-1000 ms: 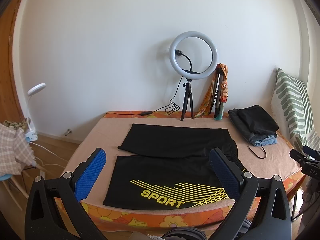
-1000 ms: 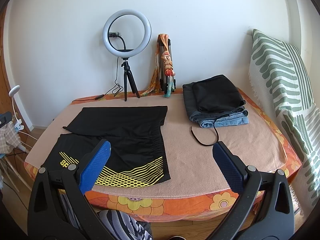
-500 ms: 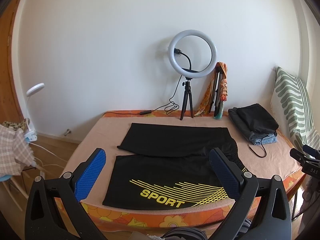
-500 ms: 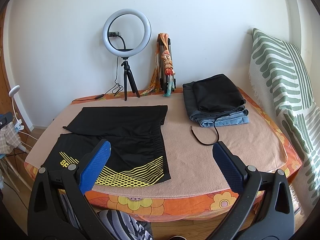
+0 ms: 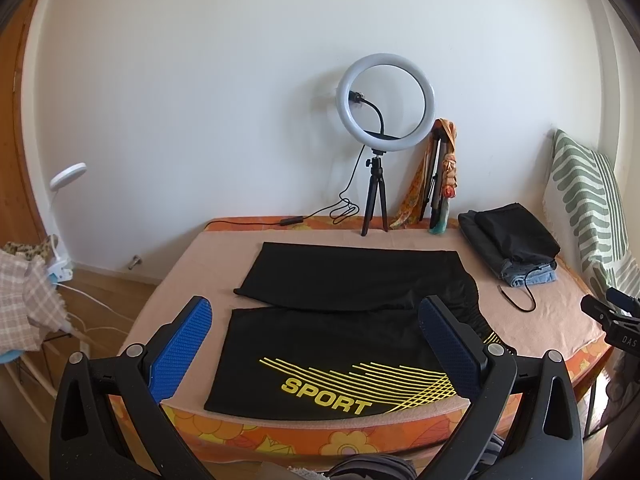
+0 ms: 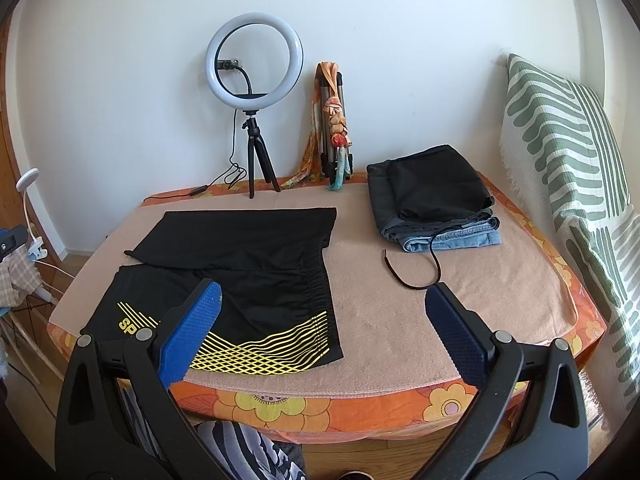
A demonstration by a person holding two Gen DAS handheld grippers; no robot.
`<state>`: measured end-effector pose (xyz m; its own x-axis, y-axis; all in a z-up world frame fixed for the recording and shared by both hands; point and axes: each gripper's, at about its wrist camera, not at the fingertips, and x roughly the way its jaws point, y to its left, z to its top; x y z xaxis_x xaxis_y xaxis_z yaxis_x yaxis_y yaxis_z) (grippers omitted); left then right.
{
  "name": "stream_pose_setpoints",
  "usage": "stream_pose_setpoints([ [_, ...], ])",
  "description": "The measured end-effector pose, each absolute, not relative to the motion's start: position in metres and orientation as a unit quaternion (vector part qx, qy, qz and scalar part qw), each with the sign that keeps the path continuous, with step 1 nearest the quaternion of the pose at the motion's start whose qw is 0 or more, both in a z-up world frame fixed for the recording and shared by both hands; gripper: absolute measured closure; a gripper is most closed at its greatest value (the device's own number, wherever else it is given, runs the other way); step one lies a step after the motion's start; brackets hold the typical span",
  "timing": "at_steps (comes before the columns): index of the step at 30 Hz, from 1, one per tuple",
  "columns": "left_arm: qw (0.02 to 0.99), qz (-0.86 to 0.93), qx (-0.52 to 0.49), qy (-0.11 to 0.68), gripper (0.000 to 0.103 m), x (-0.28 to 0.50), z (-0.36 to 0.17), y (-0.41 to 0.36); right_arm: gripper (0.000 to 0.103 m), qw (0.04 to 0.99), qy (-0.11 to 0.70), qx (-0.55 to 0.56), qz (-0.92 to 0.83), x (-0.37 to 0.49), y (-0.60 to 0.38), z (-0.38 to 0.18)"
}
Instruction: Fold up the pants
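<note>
Black pants (image 5: 352, 332) lie flat — beyond both spread claws.

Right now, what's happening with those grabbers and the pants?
Both jaws open, holding nothing. Black pants flat on bed, unfolded. Loose cord alongside, clear of them.

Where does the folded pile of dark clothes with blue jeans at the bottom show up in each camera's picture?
Left wrist view: folded pile of dark clothes on blue jeans, far right, beside the striped pillow.
Right wrist view: same pile, right of centre, upper middle.
Shared landmark: white ring light on its black tripod, against the wall.
</note>
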<state>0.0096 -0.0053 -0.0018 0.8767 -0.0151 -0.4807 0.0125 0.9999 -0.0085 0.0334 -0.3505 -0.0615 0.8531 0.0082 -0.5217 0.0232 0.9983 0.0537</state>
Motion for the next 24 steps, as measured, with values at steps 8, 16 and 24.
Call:
stream_pose_setpoints([
  [8,0.966,-0.013,0.005,0.26,0.0,0.024,-0.009,0.006,0.0,0.962,0.273,0.02,-0.004,0.043,-0.35,-0.062],
  [16,0.959,-0.032,0.008,0.28,0.0,0.063,-0.027,0.037,0.0,0.961,0.277,0.019,0.014,0.075,-0.356,-0.057],
  [24,0.944,-0.048,-0.01,0.326,0.003,0.135,-0.051,0.084,0.0,0.959,0.279,-0.007,0.049,0.132,-0.356,-0.042],
])
